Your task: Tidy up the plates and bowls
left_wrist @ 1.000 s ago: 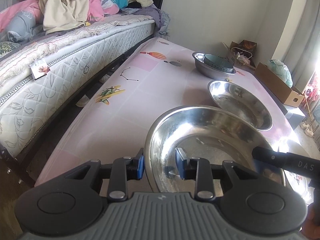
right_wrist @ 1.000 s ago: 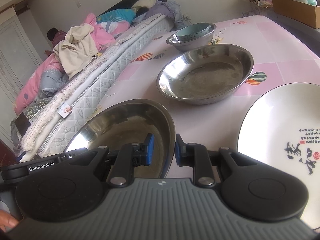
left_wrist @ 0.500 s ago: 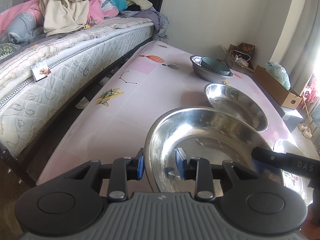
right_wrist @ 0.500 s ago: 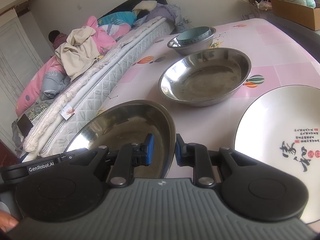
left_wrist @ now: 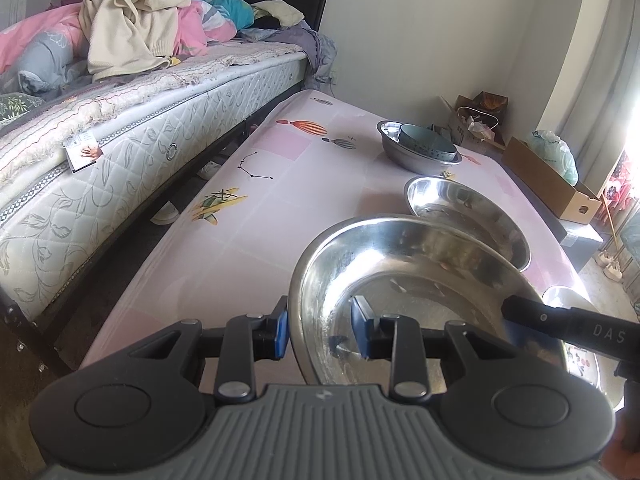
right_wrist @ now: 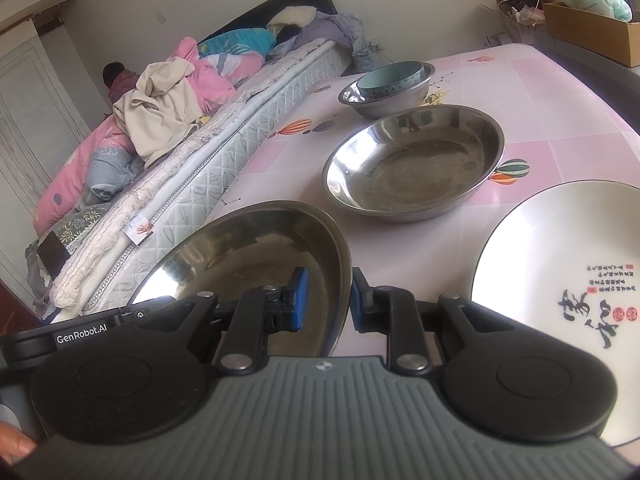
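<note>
Left wrist view showed the left gripper [left_wrist: 320, 330] narrowly parted, its blue pads clamped across the near rim of a steel basin [left_wrist: 404, 280], one pad outside the wall, one inside. The right gripper [right_wrist: 326, 300] pinched the opposite rim the same way, holding the steel basin [right_wrist: 256, 248] tilted over the pink table [right_wrist: 560, 92]. Beyond lay a second steel basin [right_wrist: 416, 164], a white plate [right_wrist: 560, 248] just right, and open tabletop toward the bed [left_wrist: 132, 140].

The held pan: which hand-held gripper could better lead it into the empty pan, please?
Probably the right hand-held gripper: its rim of the held pan faces the empty pan; left hand-held gripper grips the far rim.
</note>
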A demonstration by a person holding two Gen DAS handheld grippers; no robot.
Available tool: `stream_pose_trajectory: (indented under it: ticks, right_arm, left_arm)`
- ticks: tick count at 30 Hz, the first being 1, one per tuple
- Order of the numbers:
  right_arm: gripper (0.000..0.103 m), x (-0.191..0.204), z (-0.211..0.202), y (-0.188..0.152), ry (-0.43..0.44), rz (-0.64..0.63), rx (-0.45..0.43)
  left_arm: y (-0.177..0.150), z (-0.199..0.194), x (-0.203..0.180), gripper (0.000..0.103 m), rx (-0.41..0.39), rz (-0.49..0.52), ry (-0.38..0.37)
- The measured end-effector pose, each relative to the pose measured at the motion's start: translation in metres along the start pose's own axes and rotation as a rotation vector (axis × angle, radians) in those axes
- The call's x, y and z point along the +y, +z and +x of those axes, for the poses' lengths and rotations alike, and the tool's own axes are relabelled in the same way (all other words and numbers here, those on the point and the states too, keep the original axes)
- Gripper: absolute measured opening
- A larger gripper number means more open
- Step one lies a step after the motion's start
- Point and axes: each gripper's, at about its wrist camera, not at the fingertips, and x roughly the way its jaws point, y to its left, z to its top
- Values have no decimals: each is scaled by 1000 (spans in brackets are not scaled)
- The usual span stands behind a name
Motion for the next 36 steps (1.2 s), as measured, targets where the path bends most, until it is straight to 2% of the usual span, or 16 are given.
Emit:
stream_pose_trajectory:
  ticks: [16, 36]
  right_arm:
    - [22, -4, -21, 18, -16, 8, -48]
    - [22, -40, -21, 52, -63, 58, -87]
  left_arm:
    - [19, -3, -19, 32, -32, 18, -34]
    - [50, 33, -60, 32, -15, 62, -86]
